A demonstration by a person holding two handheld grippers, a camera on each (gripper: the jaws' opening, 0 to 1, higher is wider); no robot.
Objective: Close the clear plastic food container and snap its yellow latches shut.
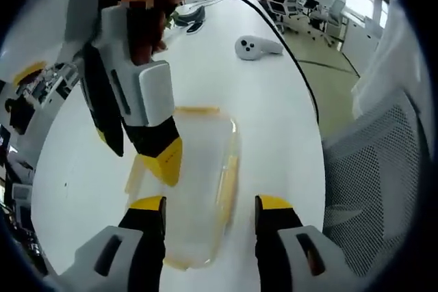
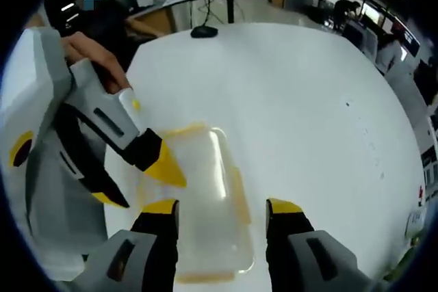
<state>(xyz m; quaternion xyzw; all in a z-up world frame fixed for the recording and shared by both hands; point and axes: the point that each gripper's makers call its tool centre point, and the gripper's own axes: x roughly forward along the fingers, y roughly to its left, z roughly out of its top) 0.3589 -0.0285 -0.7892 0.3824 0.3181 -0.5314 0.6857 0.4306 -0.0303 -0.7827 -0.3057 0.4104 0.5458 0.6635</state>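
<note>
Now both grippers hover over the clear container (image 1: 195, 182), which lies flat on the white table (image 1: 274, 121) with its lid down. The left gripper (image 1: 211, 204) has its jaws spread wide astride the near end. The right gripper (image 2: 222, 208) is likewise released, grasping nothing. Yellow latches (image 1: 229, 179) line the container's edges. Far off lies a white controller (image 1: 254, 47).

Clear glossy plastic container (image 1: 198, 182), yellow latches (image 1: 228, 181); smooth white table (image 1: 274, 114).
</note>
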